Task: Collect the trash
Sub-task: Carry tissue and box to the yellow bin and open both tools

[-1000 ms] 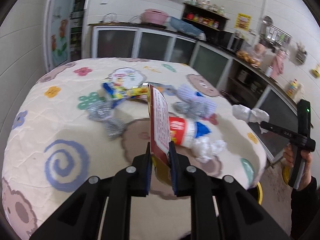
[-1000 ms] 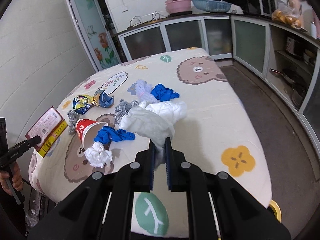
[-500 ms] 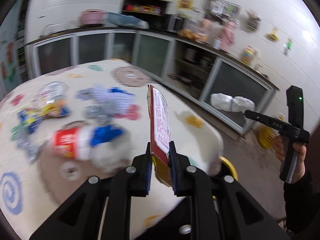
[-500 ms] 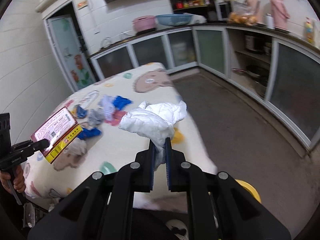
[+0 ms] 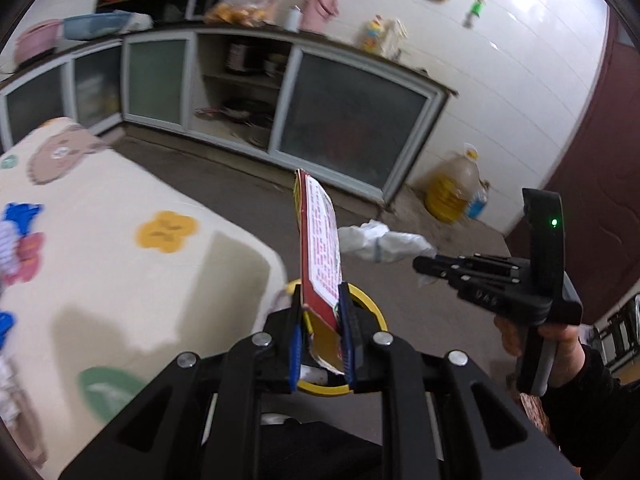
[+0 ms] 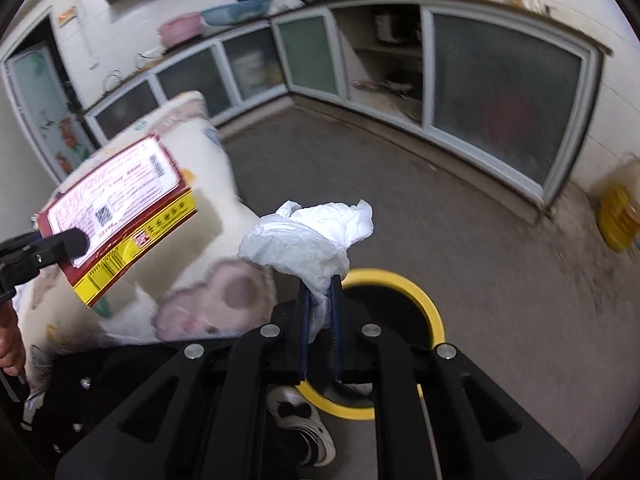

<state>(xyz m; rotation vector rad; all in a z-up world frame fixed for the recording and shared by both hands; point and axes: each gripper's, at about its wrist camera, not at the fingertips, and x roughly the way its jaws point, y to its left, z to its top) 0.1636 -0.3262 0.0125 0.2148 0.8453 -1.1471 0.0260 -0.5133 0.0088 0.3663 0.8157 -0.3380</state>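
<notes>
a: left gripper [image 5: 320, 332]: clamped on red-and-yellow carton [image 5: 320, 240], held by its lower corner, upright, above yellow-rimmed bin [image 5: 374, 312]. looks light, stiff, flattened; best pinched at an edge.

b: right gripper [image 6: 320, 324]: pinching crumpled white plastic bag [image 6: 312, 236], over the same bin [image 6: 420, 292]. looks soft, near weightless, likely to cling.

a: table edge [image 5: 256, 256] just beside bin; bare floor [image 6: 500, 280] beyond.

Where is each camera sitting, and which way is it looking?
Left wrist: sits on the left gripper, looking down along its fingers at a red carton, the floor and cabinets; the person's right hand shows.
Right wrist: sits on the right gripper, looking down at its white plastic bag; a shoe shows.
Both see the carton, the bag, the yellow-rimmed bin and the patterned table.
</notes>
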